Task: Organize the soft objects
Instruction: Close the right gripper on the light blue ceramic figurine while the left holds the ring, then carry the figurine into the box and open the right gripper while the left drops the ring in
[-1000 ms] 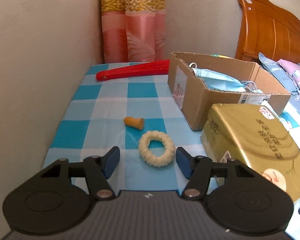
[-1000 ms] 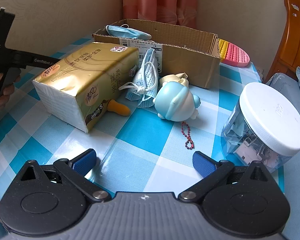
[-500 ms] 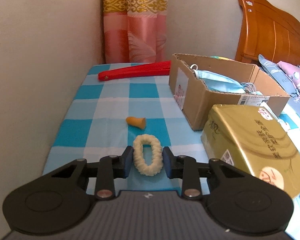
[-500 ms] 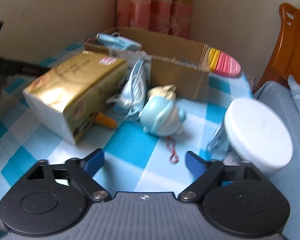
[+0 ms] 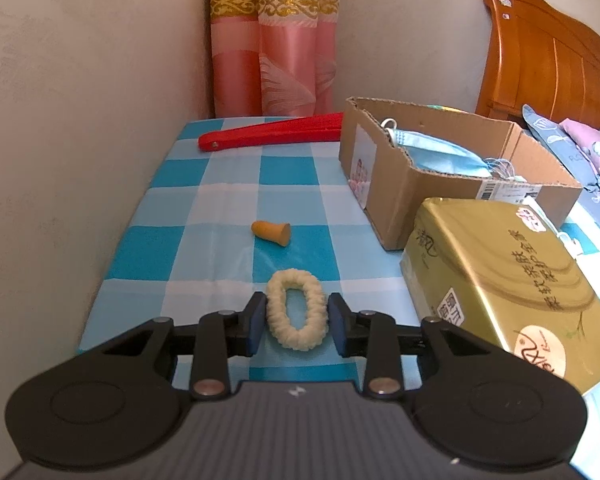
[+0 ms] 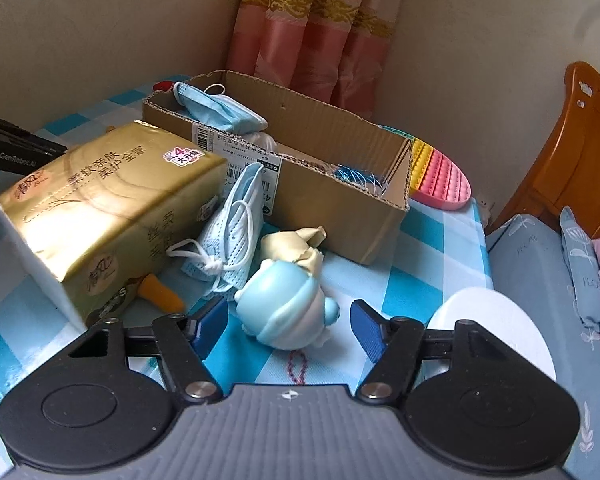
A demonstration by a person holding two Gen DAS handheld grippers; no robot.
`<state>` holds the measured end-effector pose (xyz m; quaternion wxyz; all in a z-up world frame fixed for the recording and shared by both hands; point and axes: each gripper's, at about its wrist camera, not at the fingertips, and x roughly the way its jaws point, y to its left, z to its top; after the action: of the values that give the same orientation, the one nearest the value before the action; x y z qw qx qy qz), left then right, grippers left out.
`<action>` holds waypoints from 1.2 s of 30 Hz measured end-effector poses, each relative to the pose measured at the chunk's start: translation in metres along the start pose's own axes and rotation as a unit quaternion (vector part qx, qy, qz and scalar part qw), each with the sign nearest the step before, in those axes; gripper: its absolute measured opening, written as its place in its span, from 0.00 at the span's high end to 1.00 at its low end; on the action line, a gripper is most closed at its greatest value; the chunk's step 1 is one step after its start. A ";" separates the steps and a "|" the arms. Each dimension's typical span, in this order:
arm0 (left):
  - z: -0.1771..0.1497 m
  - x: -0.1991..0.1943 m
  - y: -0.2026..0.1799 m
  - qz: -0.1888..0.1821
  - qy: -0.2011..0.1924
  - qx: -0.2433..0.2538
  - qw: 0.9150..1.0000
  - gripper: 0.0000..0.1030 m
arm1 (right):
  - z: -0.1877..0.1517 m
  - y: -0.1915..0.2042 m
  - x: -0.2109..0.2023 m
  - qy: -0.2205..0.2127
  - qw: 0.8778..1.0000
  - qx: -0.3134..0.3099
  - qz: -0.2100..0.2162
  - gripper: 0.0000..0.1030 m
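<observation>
My left gripper (image 5: 296,322) is shut on a cream fluffy scrunchie (image 5: 274,312), squeezed into an oval on the blue checked tablecloth. An orange foam earplug (image 5: 271,232) lies just beyond it. My right gripper (image 6: 288,326) is open, its blue pads on either side of a pale blue squishy toy (image 6: 286,312), apart from it. A blue face mask (image 6: 232,232) and a second orange earplug (image 6: 160,292) lie to the toy's left. A cardboard box (image 6: 340,200) (image 5: 396,200) holds more masks.
A gold tissue pack (image 5: 496,280) (image 6: 100,208) sits beside the box. A red folded fan (image 5: 272,136) lies at the back by the curtain. A rainbow pop mat (image 6: 440,176) lies behind the box. A white-lidded jar (image 6: 492,328) stands right. Wall on the left.
My left gripper closed on the scrunchie, squeezing it from a ring into an oval. My right gripper moved forward and lower until its open pads flank the blue toy.
</observation>
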<state>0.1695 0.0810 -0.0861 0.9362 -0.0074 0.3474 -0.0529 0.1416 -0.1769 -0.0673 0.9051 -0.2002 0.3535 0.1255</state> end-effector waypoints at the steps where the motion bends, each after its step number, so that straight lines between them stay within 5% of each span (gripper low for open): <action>1: 0.001 0.000 0.000 0.001 -0.001 0.000 1.000 0.67 | 0.001 0.000 0.001 0.000 1.000 -0.004 -0.001 0.31; 13: 0.001 0.003 -0.002 0.004 -0.001 0.003 1.000 0.69 | 0.004 0.006 0.006 0.008 0.999 -0.033 0.002 0.42; 36: 0.016 -0.057 -0.016 -0.005 0.003 0.021 1.000 0.70 | 0.032 -0.007 -0.055 -0.028 0.999 -0.019 0.028 0.43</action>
<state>0.1357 0.0707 -0.0365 0.9350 0.0112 0.3485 -0.0648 0.1235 -0.1736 -0.0061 0.9067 -0.2034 0.3312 0.1634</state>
